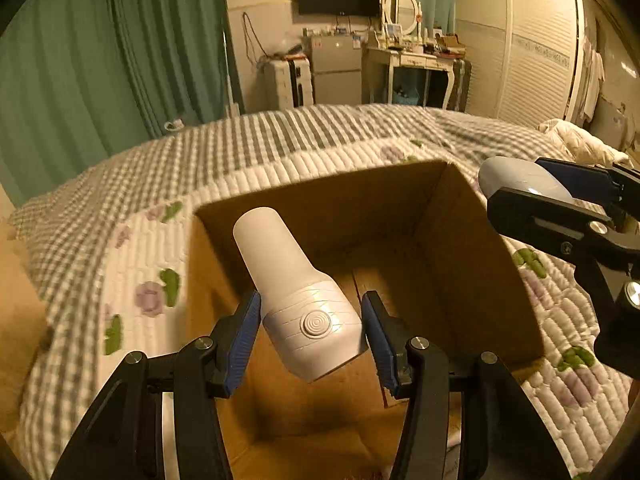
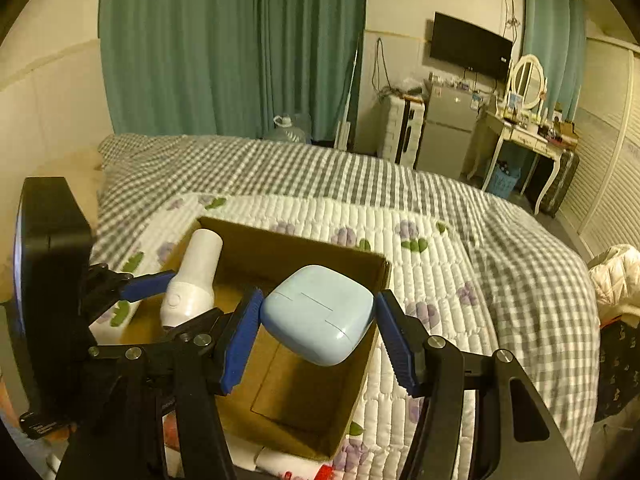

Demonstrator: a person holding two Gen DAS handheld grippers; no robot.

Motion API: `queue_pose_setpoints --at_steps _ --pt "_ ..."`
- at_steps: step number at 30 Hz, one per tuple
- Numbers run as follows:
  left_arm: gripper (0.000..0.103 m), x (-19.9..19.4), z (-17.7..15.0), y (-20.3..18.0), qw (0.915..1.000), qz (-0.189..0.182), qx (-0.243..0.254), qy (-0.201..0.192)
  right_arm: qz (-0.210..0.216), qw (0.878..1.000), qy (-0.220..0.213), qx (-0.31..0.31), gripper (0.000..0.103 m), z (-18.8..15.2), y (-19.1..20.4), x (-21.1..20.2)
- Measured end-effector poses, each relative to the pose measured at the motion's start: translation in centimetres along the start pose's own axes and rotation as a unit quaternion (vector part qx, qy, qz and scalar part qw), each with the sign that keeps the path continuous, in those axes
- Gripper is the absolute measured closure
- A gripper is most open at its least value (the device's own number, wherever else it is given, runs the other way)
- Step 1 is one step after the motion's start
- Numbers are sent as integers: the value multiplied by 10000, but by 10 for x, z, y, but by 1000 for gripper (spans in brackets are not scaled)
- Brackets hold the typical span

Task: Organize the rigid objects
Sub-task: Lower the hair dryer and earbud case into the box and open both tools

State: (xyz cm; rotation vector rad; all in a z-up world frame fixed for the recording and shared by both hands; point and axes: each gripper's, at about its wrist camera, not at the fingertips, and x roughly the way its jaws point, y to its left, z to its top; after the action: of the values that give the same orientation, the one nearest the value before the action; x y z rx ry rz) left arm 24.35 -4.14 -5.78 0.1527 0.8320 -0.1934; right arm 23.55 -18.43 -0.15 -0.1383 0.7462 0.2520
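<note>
My left gripper (image 1: 312,320) is shut on a white bottle-shaped device (image 1: 296,292) with a round button, holding it tilted over the open cardboard box (image 1: 472,240). It also shows in the right wrist view (image 2: 192,280). My right gripper (image 2: 318,312) is shut on a light blue rounded case (image 2: 316,312), held above the box (image 2: 304,396) near its right wall. In the left wrist view the case (image 1: 516,180) and right gripper (image 1: 560,200) appear at the box's right edge.
The box sits on a bed with a quilted flower cover (image 2: 432,280) and grey checked blanket (image 1: 240,136). Green curtains, a suitcase, small fridge (image 2: 448,132), dressing table and wardrobe stand beyond. A white jacket (image 2: 616,276) lies at the right.
</note>
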Motion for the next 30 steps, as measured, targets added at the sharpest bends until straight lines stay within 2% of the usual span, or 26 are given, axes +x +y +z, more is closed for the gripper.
queue_pose_setpoints --at_steps 7,9,10,11,16,20,21,23,26,30 --pt "47 23 0 -4 9999 -50 48 74 76 9998 177 92 45 -10 -12 32" --pt "33 26 -1 -4 10000 1 44 76 103 9997 204 109 45 -11 -13 37" --pt "22 26 -2 -3 10000 52 20 64 116 9996 216 119 45 -11 -13 40" --pt "20 25 -3 -2 10000 70 8 38 125 9996 218 129 45 -11 -13 41" --pt "20 17 -4 0 9999 105 -19 7 155 9995 224 164 45 -11 -14 47" --pt "20 -3 -8 1 9999 114 -32 -95 199 9995 163 197 44 -9 -14 43" --pt "20 -13 -10 1 9998 116 -25 -149 196 9995 118 205 34 -8 -14 40" --pt "16 -32 -13 -1 9997 109 -6 -227 38 9997 -79 206 25 -6 -14 23" --pt "11 -58 -16 -1 9994 144 -68 -295 -33 9995 -246 179 24 0 -11 -7" --pt "7 -100 -24 0 9989 116 -206 -398 -276 9982 -496 187 12 3 -5 -58"
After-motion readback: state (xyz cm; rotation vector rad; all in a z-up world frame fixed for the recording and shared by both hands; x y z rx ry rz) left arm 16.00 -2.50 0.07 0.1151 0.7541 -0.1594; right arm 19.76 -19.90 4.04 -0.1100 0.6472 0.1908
